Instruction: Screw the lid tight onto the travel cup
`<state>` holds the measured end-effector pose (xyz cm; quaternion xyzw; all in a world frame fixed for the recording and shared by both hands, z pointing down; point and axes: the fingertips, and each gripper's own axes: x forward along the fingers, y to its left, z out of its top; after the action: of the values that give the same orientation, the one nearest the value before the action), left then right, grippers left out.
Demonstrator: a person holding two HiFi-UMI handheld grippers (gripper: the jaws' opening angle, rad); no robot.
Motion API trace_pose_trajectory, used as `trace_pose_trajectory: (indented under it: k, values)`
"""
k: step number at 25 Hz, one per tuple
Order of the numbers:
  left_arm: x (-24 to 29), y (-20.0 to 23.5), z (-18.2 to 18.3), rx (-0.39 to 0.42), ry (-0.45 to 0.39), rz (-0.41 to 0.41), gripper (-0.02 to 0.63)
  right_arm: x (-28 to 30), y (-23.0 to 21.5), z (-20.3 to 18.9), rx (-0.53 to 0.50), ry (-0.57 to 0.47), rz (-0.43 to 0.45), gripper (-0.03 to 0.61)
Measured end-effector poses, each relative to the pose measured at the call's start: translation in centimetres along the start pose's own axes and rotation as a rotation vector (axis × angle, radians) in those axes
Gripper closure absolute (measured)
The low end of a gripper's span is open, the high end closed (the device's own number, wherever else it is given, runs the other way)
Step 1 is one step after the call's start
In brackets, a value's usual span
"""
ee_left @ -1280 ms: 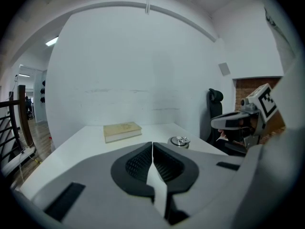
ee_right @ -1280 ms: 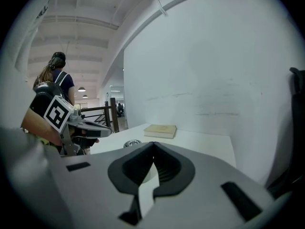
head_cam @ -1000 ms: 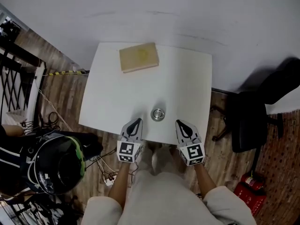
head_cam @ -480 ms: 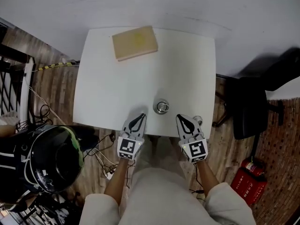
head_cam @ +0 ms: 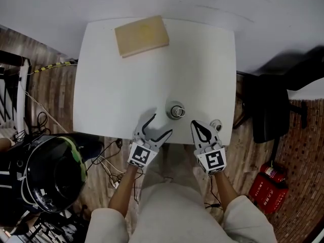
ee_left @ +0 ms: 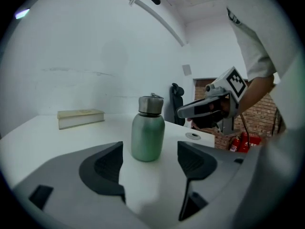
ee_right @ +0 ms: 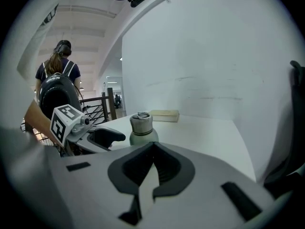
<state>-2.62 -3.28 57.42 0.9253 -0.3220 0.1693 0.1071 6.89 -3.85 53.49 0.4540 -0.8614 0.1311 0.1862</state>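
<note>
The cup (head_cam: 175, 110) is standing upright on the counter (head_cam: 202, 59), near its front edge, with the lid (ee_left: 150, 105) already sitting on top; how tight it is I cannot tell. It is standing apart from both grippers, roughly between them, probably so that one can be steadying the body while the other is turning the lid.

The left gripper (head_cam: 161, 125) is holding its jaws wide and pointing at the cup, which in the left gripper view is showing in the gap ahead of the pads, not touching them. That spread is looking like preparation for taking the body. The right gripper (head_cam: 195, 124) is keeping its jaws pressed together with nothing between them, waiting just right of the cup. A book (head_cam: 142, 35) is lying at the far left corner, well apart and out of the way.

Against the earlier head views, the left gripper's jaws have just been opening: they were together then and are standing wide now, with nothing gripped. Both grippers are now reaching a little further over the counter edge, nearer the cup. The cup and the book are sitting where they were on the counter, and the right gripper is as tightly closed as before.
</note>
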Motion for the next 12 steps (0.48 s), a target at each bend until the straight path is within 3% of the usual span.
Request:
trace_pose_trajectory:
  k: [12]
  values:
    - [4.1, 0.3, 0.8, 0.019, -0.032, -0.053, 0.261, 0.4, -1.1, -0.3, -0.008, 0.008, -0.010, 0.580]
